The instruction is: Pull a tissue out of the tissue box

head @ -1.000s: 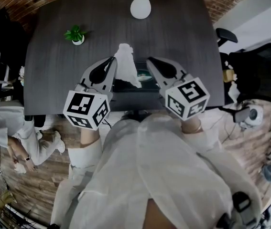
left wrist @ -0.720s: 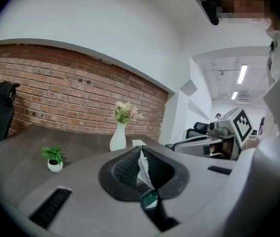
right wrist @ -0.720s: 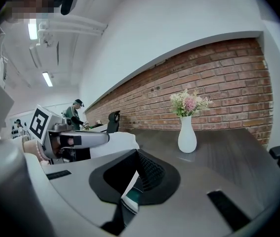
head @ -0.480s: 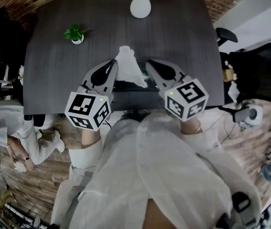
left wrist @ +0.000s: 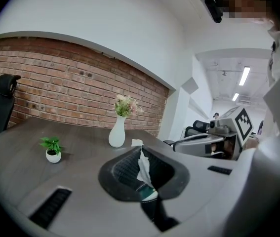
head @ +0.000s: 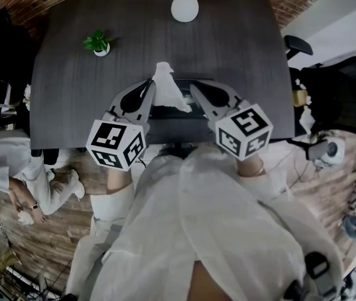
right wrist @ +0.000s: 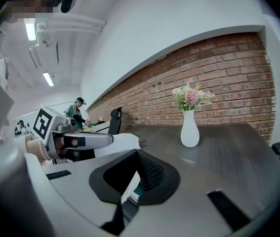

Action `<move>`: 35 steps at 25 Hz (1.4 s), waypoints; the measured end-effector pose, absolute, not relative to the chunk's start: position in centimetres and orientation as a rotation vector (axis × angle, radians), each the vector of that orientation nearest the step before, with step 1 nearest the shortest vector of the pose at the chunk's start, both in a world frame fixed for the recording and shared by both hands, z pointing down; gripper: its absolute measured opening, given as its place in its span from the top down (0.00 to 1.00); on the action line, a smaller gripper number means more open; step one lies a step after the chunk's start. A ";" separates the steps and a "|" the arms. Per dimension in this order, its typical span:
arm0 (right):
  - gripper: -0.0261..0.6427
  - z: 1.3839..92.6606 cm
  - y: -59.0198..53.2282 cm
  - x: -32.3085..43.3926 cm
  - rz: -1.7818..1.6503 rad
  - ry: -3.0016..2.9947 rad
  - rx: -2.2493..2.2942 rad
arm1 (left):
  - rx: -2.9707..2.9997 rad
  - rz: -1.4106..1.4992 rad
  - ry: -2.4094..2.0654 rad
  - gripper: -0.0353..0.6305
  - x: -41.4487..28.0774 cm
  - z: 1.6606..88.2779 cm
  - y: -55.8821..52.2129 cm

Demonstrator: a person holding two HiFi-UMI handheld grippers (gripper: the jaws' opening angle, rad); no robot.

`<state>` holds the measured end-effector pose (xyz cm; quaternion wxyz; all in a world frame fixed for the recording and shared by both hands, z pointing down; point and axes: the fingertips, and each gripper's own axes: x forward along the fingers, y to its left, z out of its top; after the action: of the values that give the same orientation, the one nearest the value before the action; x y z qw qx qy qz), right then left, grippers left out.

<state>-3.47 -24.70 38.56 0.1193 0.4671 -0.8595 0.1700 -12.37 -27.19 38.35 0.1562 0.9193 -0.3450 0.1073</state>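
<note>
A white tissue [head: 166, 85] stands up out of the dark tissue box [head: 165, 113] near the table's front edge. My left gripper [head: 149, 85] is shut on the tissue; in the left gripper view the tissue [left wrist: 142, 164] runs as a thin strip between the closed jaws [left wrist: 140, 154]. My right gripper [head: 194, 89] is just right of the tissue, over the box, with its jaws shut. In the right gripper view nothing is clearly gripped by those jaws [right wrist: 135, 157]; a bit of white and teal shows through the gap below them.
A white vase [head: 184, 8] with flowers stands at the far edge of the dark table [head: 240, 49], and a small potted plant [head: 100, 44] at the far left. A seated person [head: 14, 174] is left of the table, and office chairs [head: 341, 93] are to the right.
The tissue's hanging lower end has swung slightly to the right. Both grippers stay about where they were, still shut.
</note>
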 end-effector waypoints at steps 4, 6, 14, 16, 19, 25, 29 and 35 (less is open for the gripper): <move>0.95 38.7 -24.7 -3.3 0.504 -2.506 1.370 | 2.631 0.310 -0.984 0.94 -12.3 38.4 -27.2; 0.95 38.7 -24.7 -3.3 0.502 -2.505 1.366 | 2.632 0.313 -0.978 0.94 -12.2 38.4 -27.2; 0.95 38.4 -24.8 -3.4 0.487 -2.510 1.363 | 2.630 0.319 -0.969 0.94 -12.2 38.5 -27.2; 0.95 38.6 -24.8 -3.3 0.492 -2.504 1.366 | 2.629 0.318 -0.969 0.94 -12.2 38.5 -27.1; 0.95 38.5 -24.8 -3.4 0.488 -2.508 1.363 | 2.630 0.318 -0.966 0.94 -12.1 38.5 -27.1; 0.95 38.2 -25.2 -3.3 0.473 -2.513 1.379 | 2.628 0.318 -0.960 0.94 -12.1 38.7 -27.3; 0.95 38.3 -25.4 -3.3 0.478 -2.516 1.369 | 2.625 0.320 -0.961 0.94 -12.2 38.7 -27.4; 0.95 38.7 -25.3 -3.5 0.493 -2.520 1.337 | 2.621 0.322 -0.954 0.94 -12.0 38.8 -27.5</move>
<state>-3.52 -25.32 38.67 0.1230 0.4583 -0.8638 0.1690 -12.00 -27.48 38.78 0.1661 0.9204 -0.3352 0.1133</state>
